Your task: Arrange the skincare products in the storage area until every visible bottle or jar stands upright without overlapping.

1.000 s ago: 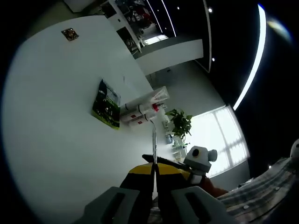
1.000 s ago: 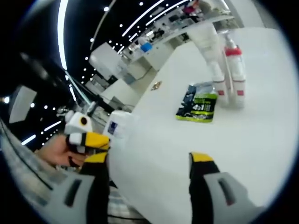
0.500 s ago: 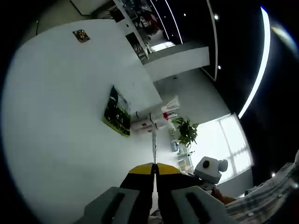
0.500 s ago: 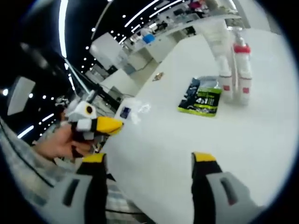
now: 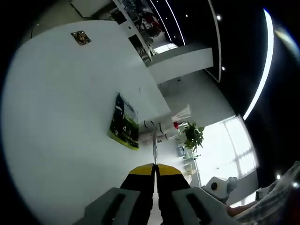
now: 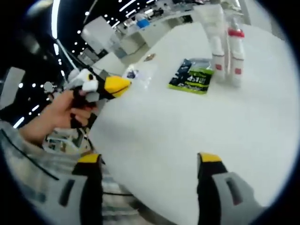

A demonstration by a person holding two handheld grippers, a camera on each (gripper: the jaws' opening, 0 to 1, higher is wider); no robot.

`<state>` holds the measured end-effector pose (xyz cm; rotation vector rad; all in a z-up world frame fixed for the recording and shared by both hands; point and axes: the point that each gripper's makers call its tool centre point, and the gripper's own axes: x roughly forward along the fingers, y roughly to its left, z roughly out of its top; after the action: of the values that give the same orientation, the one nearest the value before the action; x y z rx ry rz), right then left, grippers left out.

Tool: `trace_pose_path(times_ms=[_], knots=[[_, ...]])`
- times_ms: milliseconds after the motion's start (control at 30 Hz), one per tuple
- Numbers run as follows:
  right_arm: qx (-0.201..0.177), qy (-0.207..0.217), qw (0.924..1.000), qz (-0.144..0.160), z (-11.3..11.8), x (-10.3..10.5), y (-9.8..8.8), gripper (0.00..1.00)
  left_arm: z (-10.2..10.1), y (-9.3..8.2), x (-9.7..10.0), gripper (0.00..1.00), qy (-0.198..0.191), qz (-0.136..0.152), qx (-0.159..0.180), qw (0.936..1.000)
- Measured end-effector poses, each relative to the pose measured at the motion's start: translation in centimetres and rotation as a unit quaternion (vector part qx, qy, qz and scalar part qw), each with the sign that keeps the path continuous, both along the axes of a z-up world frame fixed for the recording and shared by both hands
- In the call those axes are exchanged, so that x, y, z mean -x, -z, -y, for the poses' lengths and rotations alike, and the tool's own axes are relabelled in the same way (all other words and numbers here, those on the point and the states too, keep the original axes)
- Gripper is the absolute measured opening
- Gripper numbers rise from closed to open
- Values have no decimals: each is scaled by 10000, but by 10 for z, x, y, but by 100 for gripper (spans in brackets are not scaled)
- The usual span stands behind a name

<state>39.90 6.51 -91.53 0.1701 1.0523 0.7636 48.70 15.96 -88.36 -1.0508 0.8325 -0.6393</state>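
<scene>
Left gripper view
- Left gripper [image 5: 154, 169]: the yellow-tipped jaws are seen pressed together at the bottom of the view; a thin clear edge rises from between them, and what it belongs to cannot be told here.
- White table [image 5: 56, 122]: a wide, pale top is spread across the left and middle of the view.
- Green sachet [image 5: 124, 123]: a flat dark-and-green packet is laid on the table, beside the bottles.
- White bottles [image 5: 159, 127]: two slim white bottles with red marks are seen near the table's far edge, next to the sachet; a white tube is set by them.
- Potted plant [image 5: 193, 135]: seen beyond the table, near a bright window.

Right gripper view
- Right gripper [image 6: 150, 161]: the two yellow-tipped jaws are held well apart, with nothing between them, above the near edge of the table.
- Left gripper, as seen here: it is held in a person's hand [image 6: 58, 112] at the left, its yellow tips closed on a clear pouch [image 6: 138, 75] with a dark label.
- White bottles in this view: both are stood upright, side by side, at the far side of the table, red-capped and red-labelled.
- Green sachet in this view: laid flat just beside the bottles, towards the pouch.
- Sleeve [image 6: 33, 159]: checked fabric is seen at lower left.
</scene>
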Motion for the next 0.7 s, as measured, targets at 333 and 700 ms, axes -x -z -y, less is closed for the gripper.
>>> trace_pose_path(times_ms=[333, 700], knots=[[341, 77, 9988, -335, 17, 16, 12, 83, -11, 12, -27, 1, -85, 0, -164, 9998], [524, 75, 9973, -506, 29, 31, 13, 83, -17, 20, -64, 1, -40, 81, -447, 9990]])
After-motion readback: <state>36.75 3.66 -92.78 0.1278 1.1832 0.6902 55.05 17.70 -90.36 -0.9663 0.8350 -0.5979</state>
